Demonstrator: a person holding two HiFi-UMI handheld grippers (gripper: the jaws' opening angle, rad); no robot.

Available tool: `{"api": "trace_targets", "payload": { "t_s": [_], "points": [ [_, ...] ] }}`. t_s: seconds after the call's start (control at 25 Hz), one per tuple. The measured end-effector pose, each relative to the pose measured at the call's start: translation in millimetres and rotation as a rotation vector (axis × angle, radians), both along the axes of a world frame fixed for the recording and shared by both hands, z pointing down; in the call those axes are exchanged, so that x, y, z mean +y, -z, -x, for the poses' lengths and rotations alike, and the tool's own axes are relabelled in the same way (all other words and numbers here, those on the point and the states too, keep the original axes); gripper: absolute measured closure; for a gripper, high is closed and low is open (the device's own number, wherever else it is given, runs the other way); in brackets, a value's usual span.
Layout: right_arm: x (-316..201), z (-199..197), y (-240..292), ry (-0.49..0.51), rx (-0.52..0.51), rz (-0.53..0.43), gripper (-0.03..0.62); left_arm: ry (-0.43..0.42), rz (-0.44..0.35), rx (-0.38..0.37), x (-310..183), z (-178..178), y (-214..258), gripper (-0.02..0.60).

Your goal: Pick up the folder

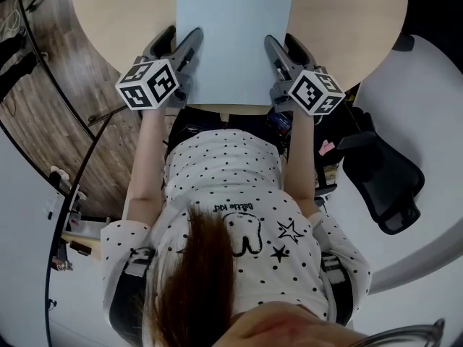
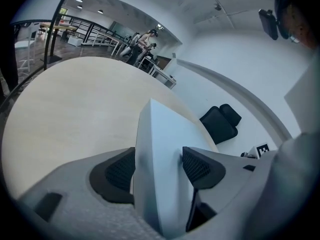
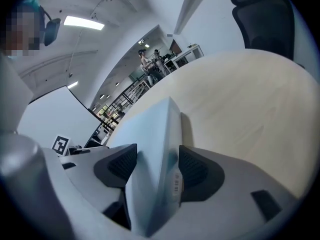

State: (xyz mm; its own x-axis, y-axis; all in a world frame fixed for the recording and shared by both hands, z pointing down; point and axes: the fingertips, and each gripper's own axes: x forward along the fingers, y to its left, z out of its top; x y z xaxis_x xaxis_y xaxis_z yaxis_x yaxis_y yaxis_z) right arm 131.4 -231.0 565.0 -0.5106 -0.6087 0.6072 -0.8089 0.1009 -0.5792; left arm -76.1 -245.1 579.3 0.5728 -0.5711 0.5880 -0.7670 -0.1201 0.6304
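A pale blue folder lies flat on the round wooden table, its near edge at the table's rim. My left gripper sits at the folder's near left corner and my right gripper at its near right corner. In the left gripper view the folder's edge runs between the two dark pads of the left gripper, which stands open. The right gripper view shows the same: the folder fills the gap of the open right gripper.
A black office chair stands to the right of the table, beside a curved white wall. Cables and a stand run over the wooden floor at the left. The person's torso is close against the table's near rim.
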Motion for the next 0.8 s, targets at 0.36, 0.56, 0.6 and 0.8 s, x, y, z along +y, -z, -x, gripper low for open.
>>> {"api": "trace_targets", "payload": {
  "t_s": [0.36, 0.56, 0.6, 0.8],
  "points": [
    [-0.5, 0.6, -3.3, 0.039, -0.033, 0.009, 0.333, -0.051, 0.0, 0.002, 0.1, -7.4, -1.0, 0.291],
    [-0.6, 2.2, -1.6, 0.042, -0.031, 0.004, 0.333, -0.061, 0.001, 0.006, 0.3, -6.6, 1.1, 0.291],
    [-0.6, 2.1, -1.5, 0.041, -0.031, 0.003, 0.333, -0.063, 0.0, 0.006, 0.3, -6.9, 1.4, 0.291],
    [-0.9, 0.9, -2.1, 0.029, -0.039, 0.001, 0.333, -0.057, -0.008, -0.001, 0.0, -7.7, 0.7, 0.291]
  ]
}}
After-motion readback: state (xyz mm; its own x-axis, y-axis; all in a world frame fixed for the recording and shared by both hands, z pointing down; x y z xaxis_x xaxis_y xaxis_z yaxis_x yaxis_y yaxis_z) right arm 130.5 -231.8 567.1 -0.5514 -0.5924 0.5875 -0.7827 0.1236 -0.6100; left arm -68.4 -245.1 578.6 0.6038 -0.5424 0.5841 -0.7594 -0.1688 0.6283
